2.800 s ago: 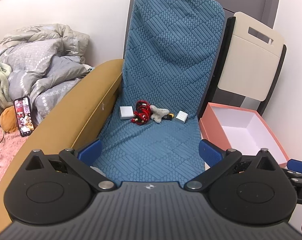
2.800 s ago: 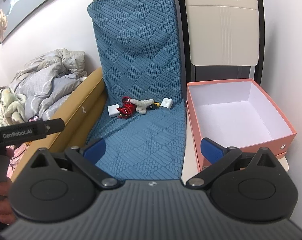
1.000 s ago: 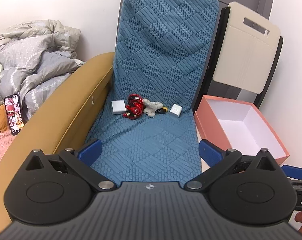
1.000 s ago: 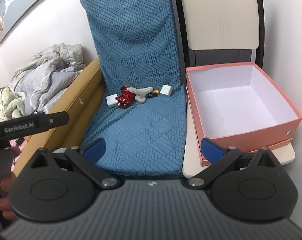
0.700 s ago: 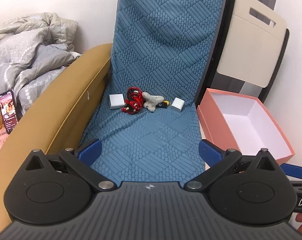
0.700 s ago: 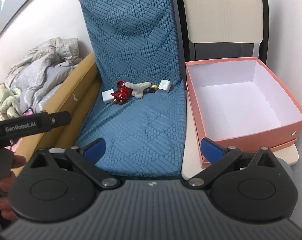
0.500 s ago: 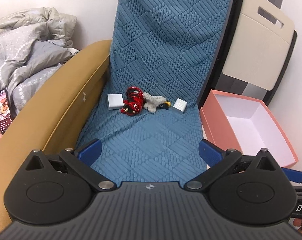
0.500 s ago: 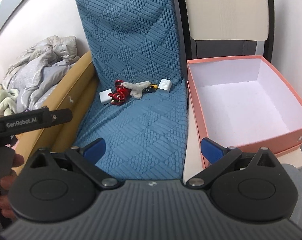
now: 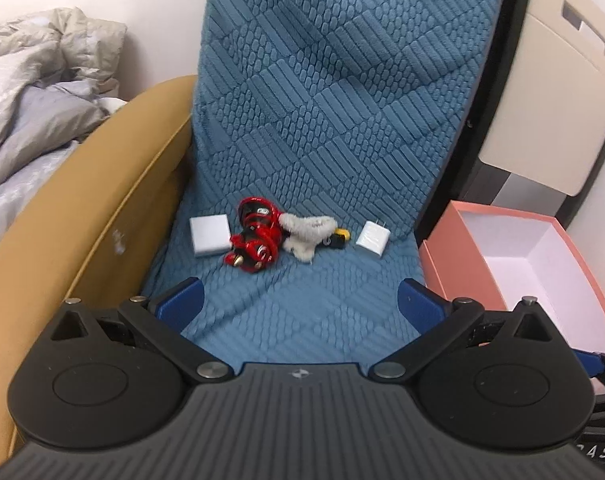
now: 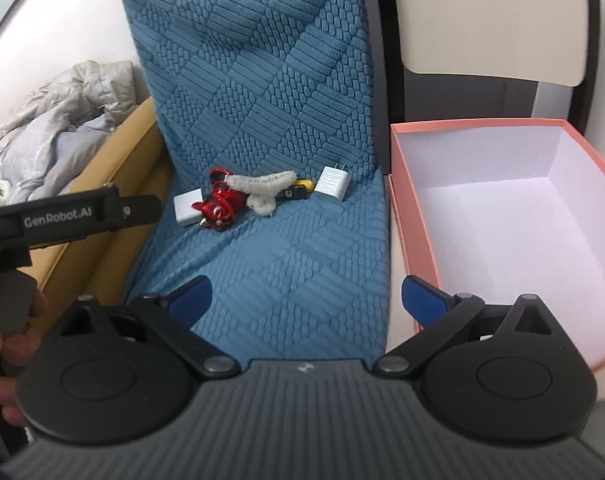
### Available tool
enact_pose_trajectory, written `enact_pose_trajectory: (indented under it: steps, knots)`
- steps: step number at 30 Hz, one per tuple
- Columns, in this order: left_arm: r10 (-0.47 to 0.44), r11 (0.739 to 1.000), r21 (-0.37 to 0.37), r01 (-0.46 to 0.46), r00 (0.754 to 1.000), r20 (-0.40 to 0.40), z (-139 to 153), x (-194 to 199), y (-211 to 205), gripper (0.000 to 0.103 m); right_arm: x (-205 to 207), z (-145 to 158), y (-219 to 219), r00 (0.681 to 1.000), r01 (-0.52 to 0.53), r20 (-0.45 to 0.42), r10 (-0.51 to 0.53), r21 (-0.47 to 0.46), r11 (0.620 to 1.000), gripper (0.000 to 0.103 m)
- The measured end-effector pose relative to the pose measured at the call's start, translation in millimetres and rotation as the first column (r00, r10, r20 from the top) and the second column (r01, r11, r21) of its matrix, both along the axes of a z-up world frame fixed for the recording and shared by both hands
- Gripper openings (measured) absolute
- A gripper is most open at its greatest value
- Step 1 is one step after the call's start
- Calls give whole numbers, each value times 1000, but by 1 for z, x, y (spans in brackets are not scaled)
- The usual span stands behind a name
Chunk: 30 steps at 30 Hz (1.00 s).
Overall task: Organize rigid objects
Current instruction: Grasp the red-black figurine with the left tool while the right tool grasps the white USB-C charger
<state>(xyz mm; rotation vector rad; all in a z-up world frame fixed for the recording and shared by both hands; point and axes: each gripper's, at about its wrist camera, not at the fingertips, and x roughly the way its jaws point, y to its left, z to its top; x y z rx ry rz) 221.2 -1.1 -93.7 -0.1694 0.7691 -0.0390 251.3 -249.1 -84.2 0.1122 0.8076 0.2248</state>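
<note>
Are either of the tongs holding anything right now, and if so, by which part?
Nothing is held. The left tongs and right tongs are both open and empty, short of the small items at the back of the blue seat cover.

A home bedroom: a rumpled grey duvet lies heaped at the left, beside a mustard upholstered armrest and a chair draped in blue quilted cover, under a framed picture.

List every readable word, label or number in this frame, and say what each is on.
"GenRobot.AI": on the left gripper's black body, right wrist view.
"AS": partial white letters on the right gripper, at the left wrist view's corner.
Print on the red toy and black-and-yellow item: too small to read.
</note>
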Motion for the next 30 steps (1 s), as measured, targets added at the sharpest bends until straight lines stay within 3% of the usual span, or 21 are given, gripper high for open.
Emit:
enact_pose_trajectory:
  steps: [8, 16, 23, 28, 30]
  knots:
    - [9, 999, -33, -9, 1000, -3, -45, 67, 17, 103, 65, -34, 10, 1000, 11, -29, -10, 44, 999, 103]
    - [-20, 999, 38, 22, 999, -31, -100, 123, 32, 103, 143, -70, 20, 997, 40, -63, -38, 39, 998, 103]
    - [-39, 996, 84, 44, 998, -56, -129, 154, 40, 103, 200, -99, 31, 993, 82, -90, -79, 27, 996, 103]
    - [-54, 992, 114, 61, 997, -60, -138, 167, 37, 96, 227, -115, 36, 990, 109, -88, -109, -1, 994, 89]
    - [-65, 990, 118, 73, 996, -68, -141, 172, 36, 93, 234, -120, 38, 989, 108, -95, -110, -20, 994, 75]
